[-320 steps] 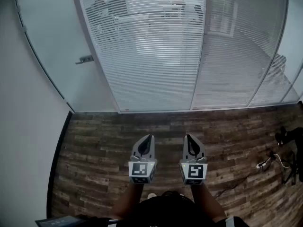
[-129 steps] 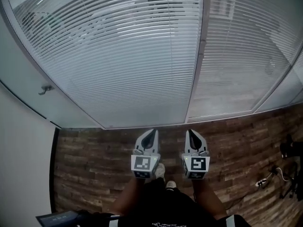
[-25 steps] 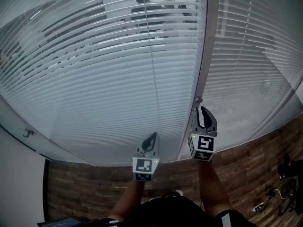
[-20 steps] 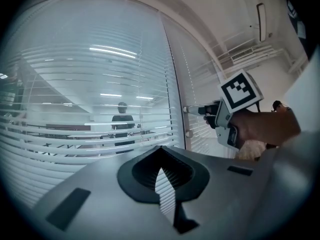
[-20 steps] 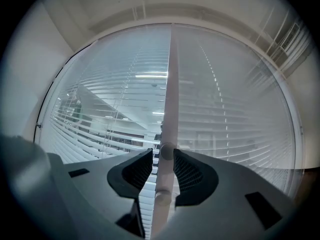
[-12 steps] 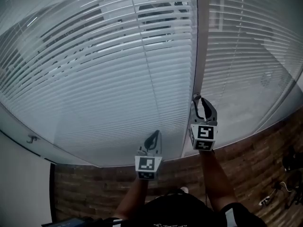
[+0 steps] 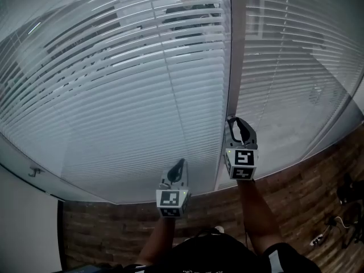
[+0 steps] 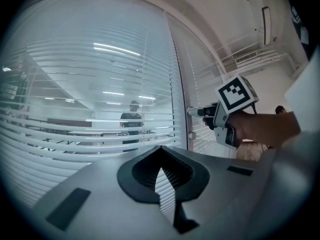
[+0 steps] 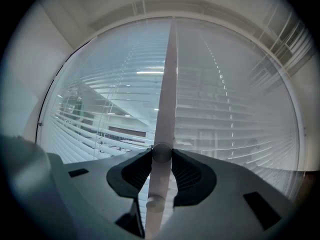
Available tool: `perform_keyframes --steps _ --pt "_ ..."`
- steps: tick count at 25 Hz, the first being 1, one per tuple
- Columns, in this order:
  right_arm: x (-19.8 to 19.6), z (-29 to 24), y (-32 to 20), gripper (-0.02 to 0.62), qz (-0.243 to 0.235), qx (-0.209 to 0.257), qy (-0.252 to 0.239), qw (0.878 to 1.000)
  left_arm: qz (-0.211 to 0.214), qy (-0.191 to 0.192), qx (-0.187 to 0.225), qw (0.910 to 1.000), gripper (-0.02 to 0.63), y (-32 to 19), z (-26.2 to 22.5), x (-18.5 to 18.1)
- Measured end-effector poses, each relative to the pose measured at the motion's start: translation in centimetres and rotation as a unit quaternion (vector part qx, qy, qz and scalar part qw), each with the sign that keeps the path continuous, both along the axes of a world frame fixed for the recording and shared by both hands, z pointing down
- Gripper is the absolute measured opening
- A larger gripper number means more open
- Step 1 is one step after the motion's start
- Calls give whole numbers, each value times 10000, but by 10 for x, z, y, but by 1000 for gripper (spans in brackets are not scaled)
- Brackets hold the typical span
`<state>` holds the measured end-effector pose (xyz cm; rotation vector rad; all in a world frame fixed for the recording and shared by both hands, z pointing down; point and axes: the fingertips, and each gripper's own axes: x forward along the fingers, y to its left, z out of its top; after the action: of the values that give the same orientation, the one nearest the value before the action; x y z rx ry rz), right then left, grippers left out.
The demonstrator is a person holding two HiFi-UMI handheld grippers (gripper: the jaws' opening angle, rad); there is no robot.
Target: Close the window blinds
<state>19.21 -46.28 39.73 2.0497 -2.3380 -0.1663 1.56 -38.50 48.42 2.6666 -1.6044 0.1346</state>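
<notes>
White slatted blinds (image 7: 114,90) hang behind glass, tilted partly open, so the room beyond shows through. A pale post (image 7: 236,50) divides the two panels. My right gripper (image 7: 234,121) is raised level against this post. A small round knob (image 9: 161,152) on the post (image 9: 169,84) sits between its fingertips. The jaws have just been opening, and I see no pad pressing on the knob. A second knob (image 9: 155,202) sits lower on the post. My left gripper (image 7: 180,162) hangs lower left, shut and empty, apart from the glass. In the left gripper view, the right gripper (image 8: 195,112) points at the post.
The right panel's blinds (image 7: 296,56) look more closed. A person (image 8: 132,121) is seen through the slats in the room beyond. A door handle (image 7: 35,171) is at the far left. Wood floor (image 7: 114,232) lies below, with cables (image 7: 335,223) at the right.
The right gripper's jaws stand wider than a second ago, and their tips now sit at the knob on the post. The left gripper has stayed where it was.
</notes>
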Motion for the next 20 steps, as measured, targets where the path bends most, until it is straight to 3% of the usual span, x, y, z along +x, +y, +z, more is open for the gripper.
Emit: perform_keyframes --steps 14,20 --pt "0 -1 0 126 -84 -60 229 9997 -53 26 -66 10000 -5 -4 11 -8" --pt "1 3 -3 126 -48 -7 963 9953 -66 226 -89 9997 -5 -1 -9 -8"
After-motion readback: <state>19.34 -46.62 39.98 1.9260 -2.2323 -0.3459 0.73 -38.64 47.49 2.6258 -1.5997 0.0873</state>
